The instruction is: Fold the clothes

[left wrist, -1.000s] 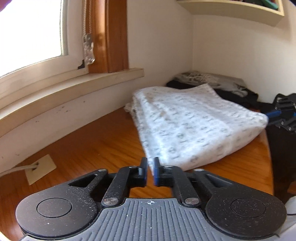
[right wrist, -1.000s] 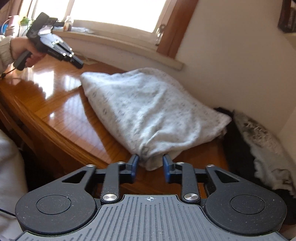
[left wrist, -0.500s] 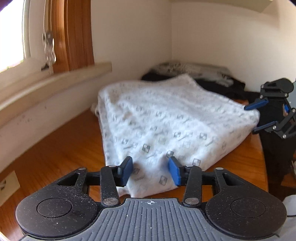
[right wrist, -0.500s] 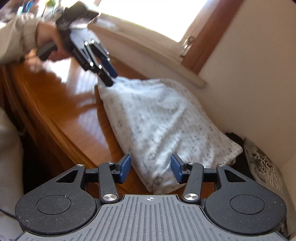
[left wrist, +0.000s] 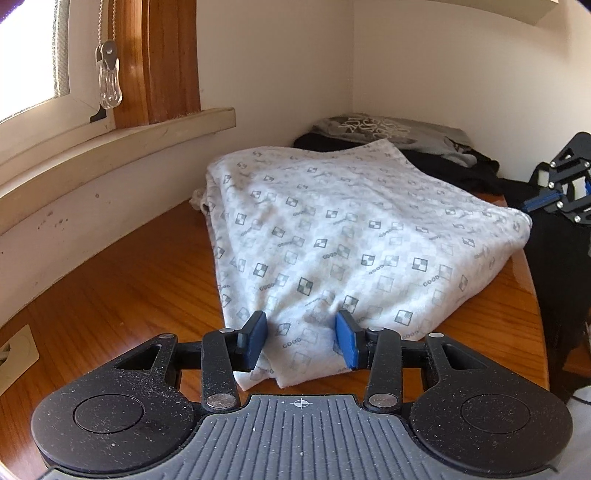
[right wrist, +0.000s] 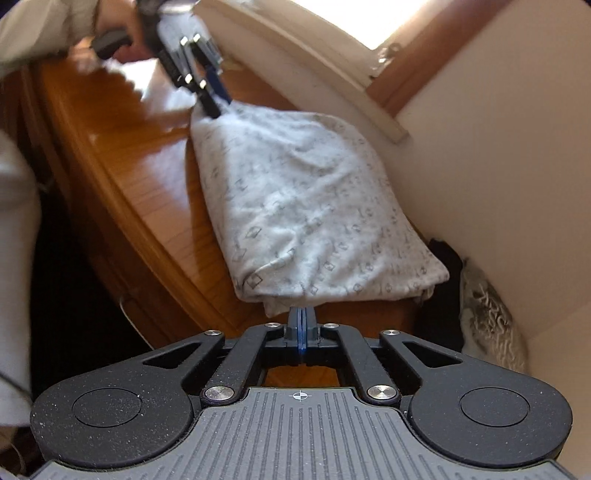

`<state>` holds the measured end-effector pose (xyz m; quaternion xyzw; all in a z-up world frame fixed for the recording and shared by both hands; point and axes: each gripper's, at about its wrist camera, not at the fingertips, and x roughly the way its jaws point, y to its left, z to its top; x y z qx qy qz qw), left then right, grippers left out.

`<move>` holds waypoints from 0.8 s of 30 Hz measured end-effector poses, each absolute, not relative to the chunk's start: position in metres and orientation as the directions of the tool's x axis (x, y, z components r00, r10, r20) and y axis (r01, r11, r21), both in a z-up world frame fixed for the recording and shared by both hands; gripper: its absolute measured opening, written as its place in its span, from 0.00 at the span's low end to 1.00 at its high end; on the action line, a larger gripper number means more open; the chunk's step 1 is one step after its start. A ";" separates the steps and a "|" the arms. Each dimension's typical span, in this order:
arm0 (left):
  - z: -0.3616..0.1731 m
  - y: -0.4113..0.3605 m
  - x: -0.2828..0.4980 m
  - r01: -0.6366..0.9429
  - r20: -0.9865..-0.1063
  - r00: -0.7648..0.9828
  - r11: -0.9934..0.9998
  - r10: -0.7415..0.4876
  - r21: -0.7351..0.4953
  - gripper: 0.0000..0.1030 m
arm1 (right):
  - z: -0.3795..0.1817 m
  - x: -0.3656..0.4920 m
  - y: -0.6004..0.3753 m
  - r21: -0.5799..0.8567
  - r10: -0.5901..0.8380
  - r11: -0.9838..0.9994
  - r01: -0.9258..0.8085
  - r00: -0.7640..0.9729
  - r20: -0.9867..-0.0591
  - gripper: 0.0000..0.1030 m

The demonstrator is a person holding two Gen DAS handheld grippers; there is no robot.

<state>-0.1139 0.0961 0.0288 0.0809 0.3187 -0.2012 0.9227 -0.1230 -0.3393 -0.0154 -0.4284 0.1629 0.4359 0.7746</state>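
Note:
A white folded garment with a small grey checker print lies on the wooden table. My left gripper is open at its near corner, and the fabric sits loosely between the blue pads. In the right wrist view the same garment runs away from my right gripper, whose jaws are shut on its near corner, which puckers toward the tips. At the far end, the left gripper is held in a person's hand. The right gripper shows at the garment's far right corner.
A dark clothes pile with a grey printed garment on top fills the corner behind the white one. The window sill and wall run along the left. The table's curved edge drops off toward the person.
My left gripper opened and came up to the garment's corner, which now lies between its pads. My right gripper opened, then shut on the opposite corner, rolling as it did.

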 end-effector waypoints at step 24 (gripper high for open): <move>0.028 0.099 -0.113 0.427 -0.603 0.719 0.904 -0.345 -0.008 0.44 | -0.023 -0.080 -0.409 0.203 0.798 0.535 -0.820 0.411 -0.442 0.01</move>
